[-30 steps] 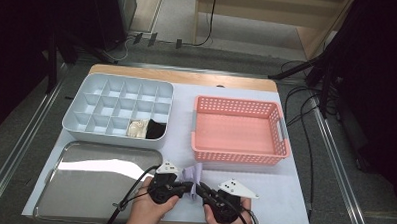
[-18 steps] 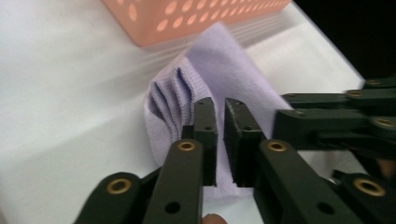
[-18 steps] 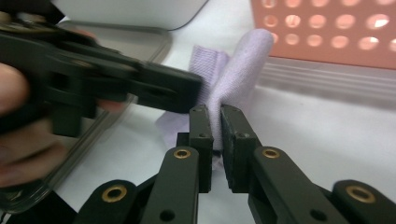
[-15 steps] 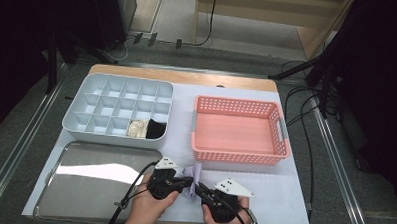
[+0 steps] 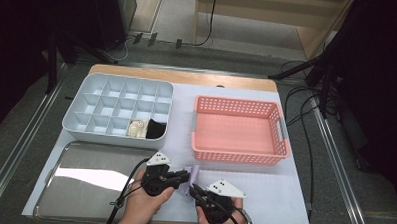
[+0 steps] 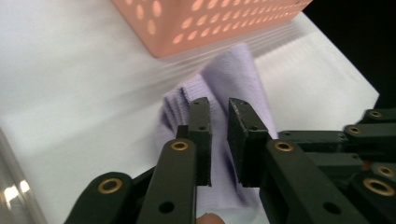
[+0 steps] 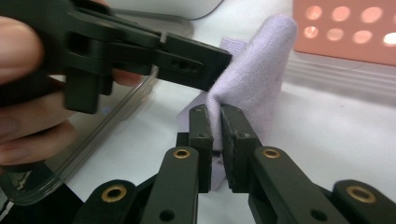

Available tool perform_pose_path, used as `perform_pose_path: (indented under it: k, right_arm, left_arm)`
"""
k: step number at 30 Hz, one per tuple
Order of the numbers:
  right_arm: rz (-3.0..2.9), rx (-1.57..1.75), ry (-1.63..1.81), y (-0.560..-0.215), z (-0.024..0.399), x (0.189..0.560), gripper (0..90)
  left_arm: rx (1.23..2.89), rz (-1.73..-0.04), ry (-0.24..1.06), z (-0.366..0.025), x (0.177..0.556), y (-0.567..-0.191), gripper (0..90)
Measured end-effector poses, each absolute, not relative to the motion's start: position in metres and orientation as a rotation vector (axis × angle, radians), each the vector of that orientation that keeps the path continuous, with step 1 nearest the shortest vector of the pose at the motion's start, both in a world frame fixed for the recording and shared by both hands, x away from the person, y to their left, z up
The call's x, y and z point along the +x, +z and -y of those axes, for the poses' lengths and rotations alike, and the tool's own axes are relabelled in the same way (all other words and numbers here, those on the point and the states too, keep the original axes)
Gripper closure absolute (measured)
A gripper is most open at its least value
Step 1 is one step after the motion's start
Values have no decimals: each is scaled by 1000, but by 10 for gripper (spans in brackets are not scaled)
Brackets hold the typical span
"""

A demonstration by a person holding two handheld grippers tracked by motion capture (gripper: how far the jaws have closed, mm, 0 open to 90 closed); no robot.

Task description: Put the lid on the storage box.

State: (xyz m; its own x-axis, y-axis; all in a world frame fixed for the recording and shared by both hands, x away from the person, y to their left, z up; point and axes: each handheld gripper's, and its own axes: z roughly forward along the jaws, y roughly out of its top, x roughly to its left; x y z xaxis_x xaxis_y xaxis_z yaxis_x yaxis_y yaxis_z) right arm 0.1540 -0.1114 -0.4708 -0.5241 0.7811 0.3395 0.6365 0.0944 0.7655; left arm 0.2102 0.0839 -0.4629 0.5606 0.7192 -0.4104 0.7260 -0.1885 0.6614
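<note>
A lilac cloth (image 5: 190, 173) lies bunched on the white table cover just in front of the pink basket. My right gripper (image 7: 215, 112) is shut on a fold of the cloth (image 7: 261, 70) and holds it raised. My left gripper (image 6: 218, 105) reaches in from the left at the same cloth (image 6: 233, 70). Its jaws have just been opening and stand a narrow gap apart, with the cloth between them but not pinched. In the high view the left gripper (image 5: 184, 177) and the right gripper (image 5: 194, 189) meet tip to tip at the table's near edge.
The pink basket (image 5: 240, 156) stands right behind the cloth. A steel tray (image 5: 84, 173) lies at the near left. Behind it is a grey divided box (image 5: 73, 122) with a cream item (image 5: 136, 129) and a black item (image 5: 156, 129) in its front cells.
Both hands stay close together at the cloth near the front edge. Seen from above, they have drifted only slightly left.
</note>
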Motion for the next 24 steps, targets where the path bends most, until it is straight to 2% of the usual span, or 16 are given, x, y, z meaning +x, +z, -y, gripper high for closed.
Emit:
perform_pose_path:
  k: [5, 10, 17, 22, 24]
  right_arm:
    - [-2223, 1414, 1396, -472, 103, 153, 838]
    - [-2242, 1384, 1367, -476, 93, 152, 836]
    - [-2239, 1415, 1358, -479, 89, 154, 837]
    - [-2226, 1427, 1357, -480, 86, 154, 838]
    - [-2222, 1418, 1351, -480, 85, 153, 838]
  left_arm:
    - [1925, -1210, -22, -81, 212, -469, 876]
    - [1917, -1215, -44, -83, 213, -469, 870]
    - [1804, -1196, -63, -107, 213, -453, 661]
    - [1844, -1168, -53, -103, 209, -450, 475]
    - [1863, -1186, -51, -99, 210, -455, 475]
